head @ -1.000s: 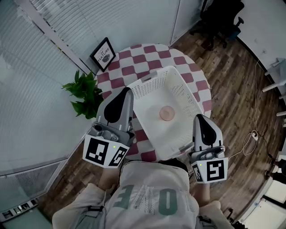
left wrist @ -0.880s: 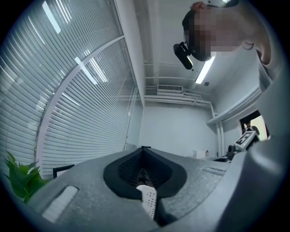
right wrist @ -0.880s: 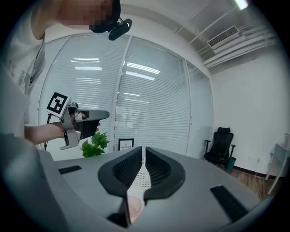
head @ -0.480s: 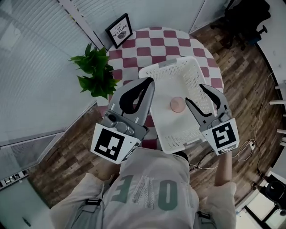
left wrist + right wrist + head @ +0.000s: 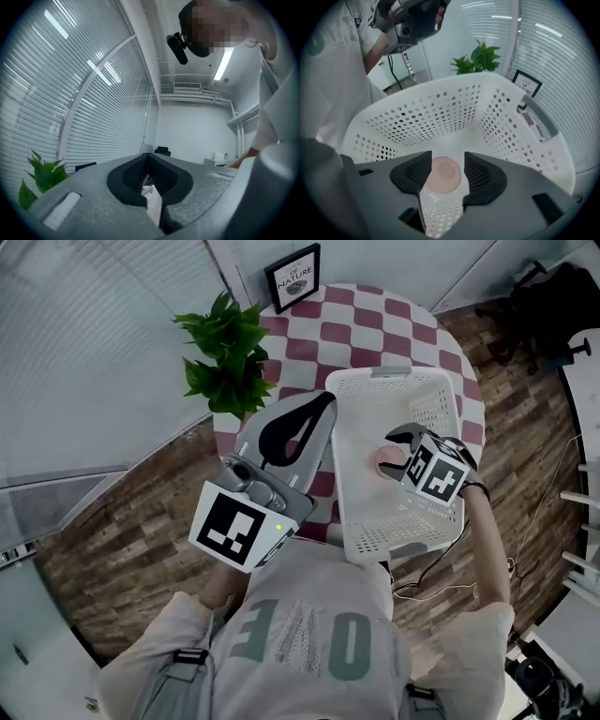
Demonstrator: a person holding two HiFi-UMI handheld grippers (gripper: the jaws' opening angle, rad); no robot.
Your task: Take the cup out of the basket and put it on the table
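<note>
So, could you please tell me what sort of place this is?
Probably an office: slatted blinds line the wall, an office chair stands on the wood-look floor, and strip lights hang overhead. The checked table and plant look staged.

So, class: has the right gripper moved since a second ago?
Yes. From outside the basket the right gripper has gone forward into it; its jaws are closing with the cup between them.

Cup [image 5: 383,462] partly hidden in head view; frame [image 5: 292,276] txt seems illegible.
</note>
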